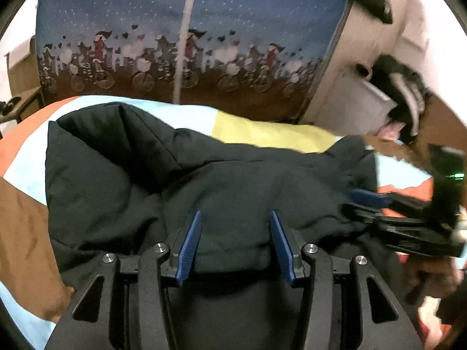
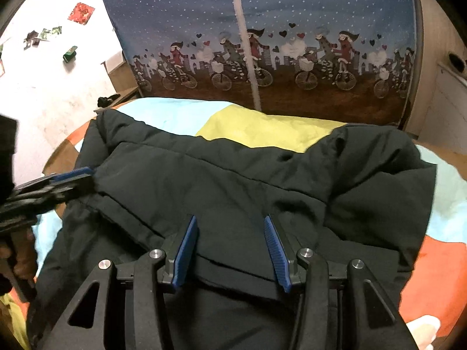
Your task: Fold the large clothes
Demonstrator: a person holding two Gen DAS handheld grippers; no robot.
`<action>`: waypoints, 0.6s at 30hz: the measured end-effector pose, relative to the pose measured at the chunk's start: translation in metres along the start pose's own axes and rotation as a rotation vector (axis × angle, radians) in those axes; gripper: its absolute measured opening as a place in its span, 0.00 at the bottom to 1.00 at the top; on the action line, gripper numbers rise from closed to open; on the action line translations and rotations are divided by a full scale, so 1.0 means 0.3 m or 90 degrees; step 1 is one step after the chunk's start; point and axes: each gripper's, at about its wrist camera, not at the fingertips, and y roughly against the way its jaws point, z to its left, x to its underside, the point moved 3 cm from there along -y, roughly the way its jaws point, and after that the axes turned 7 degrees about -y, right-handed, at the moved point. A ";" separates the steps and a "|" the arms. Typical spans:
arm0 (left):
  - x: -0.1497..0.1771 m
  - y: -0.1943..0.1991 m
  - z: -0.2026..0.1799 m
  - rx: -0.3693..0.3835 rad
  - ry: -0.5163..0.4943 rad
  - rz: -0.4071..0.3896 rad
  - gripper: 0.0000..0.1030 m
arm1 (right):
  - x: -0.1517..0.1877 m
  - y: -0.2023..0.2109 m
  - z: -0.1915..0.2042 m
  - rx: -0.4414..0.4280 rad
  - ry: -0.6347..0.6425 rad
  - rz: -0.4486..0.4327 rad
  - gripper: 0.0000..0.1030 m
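Note:
A large black padded jacket (image 1: 140,175) (image 2: 233,172) lies rumpled and partly folded on a bed cover (image 1: 262,134) (image 2: 251,125) with light blue, yellow and orange patches. My left gripper (image 1: 235,214) hovers over the jacket's near fold with its blue pads apart; fabric bulges up between them without being pinched. My right gripper (image 2: 230,217) stands open in the same way over the jacket's near hem. Each gripper shows in the other's view: the right gripper (image 1: 367,199) at the jacket's right end, the left gripper (image 2: 74,175) at its left end.
Behind the bed hangs a blue cloth (image 1: 175,29) (image 2: 262,14) printed with cyclists, with a pale pole in front. To the right is a white cabinet (image 1: 350,105) with dark clothing (image 1: 405,96) draped on it. A white wall (image 2: 58,73) lies to the left.

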 end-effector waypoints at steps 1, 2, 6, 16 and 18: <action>-0.001 -0.018 0.002 -0.002 -0.005 0.006 0.42 | 0.000 -0.005 -0.005 0.007 0.004 0.004 0.45; -0.002 -0.042 0.002 -0.009 -0.016 0.014 0.42 | 0.001 -0.017 -0.011 0.013 0.009 0.011 0.45; 0.012 -0.137 -0.015 -0.049 -0.089 0.037 0.44 | -0.005 -0.104 -0.035 0.037 0.009 0.050 0.45; 0.014 -0.358 0.043 -0.079 -0.123 0.036 0.46 | -0.073 -0.311 -0.102 0.074 0.010 0.047 0.47; 0.011 -0.377 0.050 -0.084 -0.121 0.030 0.46 | -0.078 -0.332 -0.111 0.077 0.003 0.028 0.47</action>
